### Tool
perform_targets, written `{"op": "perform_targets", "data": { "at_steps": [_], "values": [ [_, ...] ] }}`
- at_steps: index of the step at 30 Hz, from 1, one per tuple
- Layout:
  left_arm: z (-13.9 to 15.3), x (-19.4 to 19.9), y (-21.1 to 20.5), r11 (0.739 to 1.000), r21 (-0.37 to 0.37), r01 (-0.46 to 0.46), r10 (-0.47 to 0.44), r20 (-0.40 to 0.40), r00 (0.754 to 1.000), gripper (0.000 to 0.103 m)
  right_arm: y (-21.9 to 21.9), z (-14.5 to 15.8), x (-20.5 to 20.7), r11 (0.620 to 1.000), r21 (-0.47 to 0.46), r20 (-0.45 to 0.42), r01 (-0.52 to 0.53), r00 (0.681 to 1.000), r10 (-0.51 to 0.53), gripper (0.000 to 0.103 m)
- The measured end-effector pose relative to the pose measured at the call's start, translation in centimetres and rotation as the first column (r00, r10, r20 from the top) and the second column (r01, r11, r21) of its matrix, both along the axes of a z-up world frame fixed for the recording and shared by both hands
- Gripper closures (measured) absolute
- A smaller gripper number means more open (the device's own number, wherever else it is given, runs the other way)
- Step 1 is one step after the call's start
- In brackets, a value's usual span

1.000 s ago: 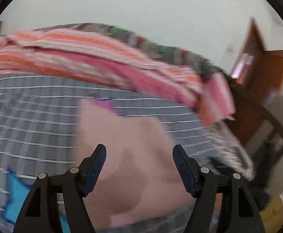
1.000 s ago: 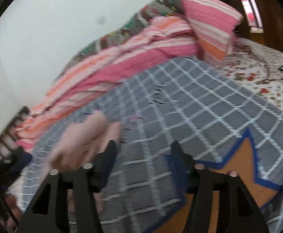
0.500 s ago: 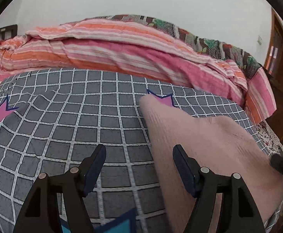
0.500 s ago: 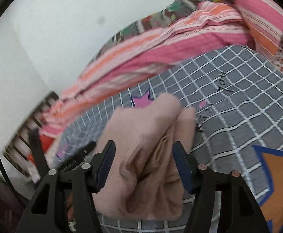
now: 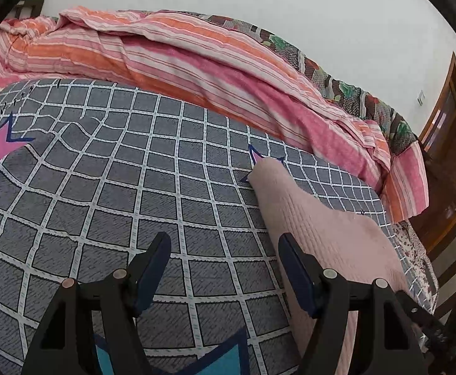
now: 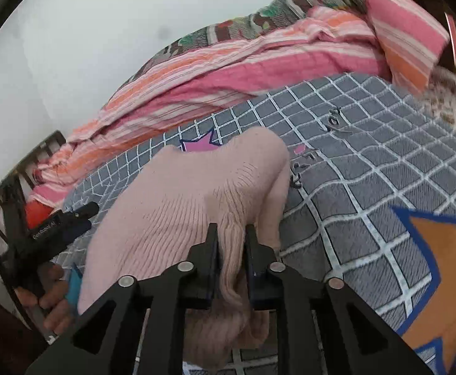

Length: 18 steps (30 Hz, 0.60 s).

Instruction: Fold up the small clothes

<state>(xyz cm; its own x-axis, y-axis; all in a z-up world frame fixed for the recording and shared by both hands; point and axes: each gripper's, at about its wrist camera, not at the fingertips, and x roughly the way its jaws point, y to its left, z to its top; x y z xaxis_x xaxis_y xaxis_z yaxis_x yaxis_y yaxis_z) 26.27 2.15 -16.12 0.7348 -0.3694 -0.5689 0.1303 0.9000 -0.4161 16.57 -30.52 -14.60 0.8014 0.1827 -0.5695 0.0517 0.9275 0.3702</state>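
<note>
A: Where was the pink sweater (image 6: 190, 206)?

B: It lay on the gray checked blanket (image 5: 109, 187), near that blanket's front edge. In the left camera the sweater (image 5: 328, 234) ran along the blanket's right side, with one end touching a pink star.

A: Was there room on the blanket?

B: Yes. To the left of the sweater the blanket was bare squares, all the way to the striped pink and orange quilt (image 5: 196, 62) heaped along its far edge. Past the blanket's right edge stood a brown wooden door (image 5: 446, 137).

A: What was hard to see?

B: The near end of the sweater went under the black arms and out of the picture. The blanket's far right corner looked blurry in the right camera.

A: And the fingers?

B: The right gripper (image 6: 231, 250) was squeezed tight on a ribbed fold of the sweater. The left gripper (image 5: 224, 268) was spread wide with nothing in it, over the blanket, its right finger just beside the sweater's edge. From the right camera, the left gripper (image 6: 71, 218) showed at the sweater's left side, held by a hand (image 6: 51, 300).
</note>
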Motion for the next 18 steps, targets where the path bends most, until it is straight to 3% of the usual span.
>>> {"op": "perform_targets", "data": {
  "at_steps": [1,3,7,8,9,10,11,14,15,18],
  "values": [
    [0.0,0.0,0.1,1.0,-0.01,-0.001,0.001,-0.002,1.0,0.034,-0.2,0.4,-0.1,1.0,0.0,0.013,0.008,1.0,-0.008,0.06],
    [0.0,0.2,0.4,0.999,-0.033,0.001,-0.001,-0.009,1.0,0.034,-0.5,1.3,0.4,0.999,-0.014,0.027,0.032,0.999,-0.032,0.049],
    [-0.3,0.8,0.4,0.998,-0.061,-0.001,-0.001,-0.031,1.0,0.034,-1.4,1.2,4.3,0.999,0.021,-0.038,0.025,0.999,-0.024,0.049],
    [-0.3,0.9,0.4,0.998,-0.064,-0.002,0.0,-0.035,0.999,0.034,-1.5,0.9,5.3,0.999,0.035,-0.058,0.018,0.998,-0.016,0.052],
    [-0.4,1.1,0.4,0.998,-0.068,-0.002,0.0,-0.038,0.999,0.034,-1.7,0.6,5.7,0.999,0.043,-0.074,0.012,0.997,-0.009,0.063],
    [-0.4,1.2,0.3,0.998,-0.068,-0.001,-0.001,-0.04,0.999,0.034,-1.6,0.1,6.6,0.999,0.045,-0.106,-0.005,0.994,0.009,0.089],
    [-0.4,1.3,0.3,0.998,-0.068,-0.002,-0.001,-0.041,0.999,0.034,-1.4,0.0,6.9,0.999,0.041,-0.102,-0.033,0.994,0.037,0.091],
    [-0.5,1.6,0.6,0.997,-0.072,-0.01,0.007,-0.043,0.999,0.034,-1.6,1.4,5.0,0.998,0.026,0.048,-0.06,0.997,0.059,0.093],
    [-0.5,1.6,0.6,0.997,-0.074,-0.011,0.008,-0.043,0.999,0.034,-1.8,1.2,4.7,0.999,0.026,0.056,-0.048,0.997,0.047,0.093],
    [-0.5,1.7,0.9,0.997,-0.082,-0.017,0.014,-0.045,0.999,0.034,-2.4,-1.2,6.0,1.0,0.015,-0.071,0.003,0.997,-0.002,0.093]
  ]
}}
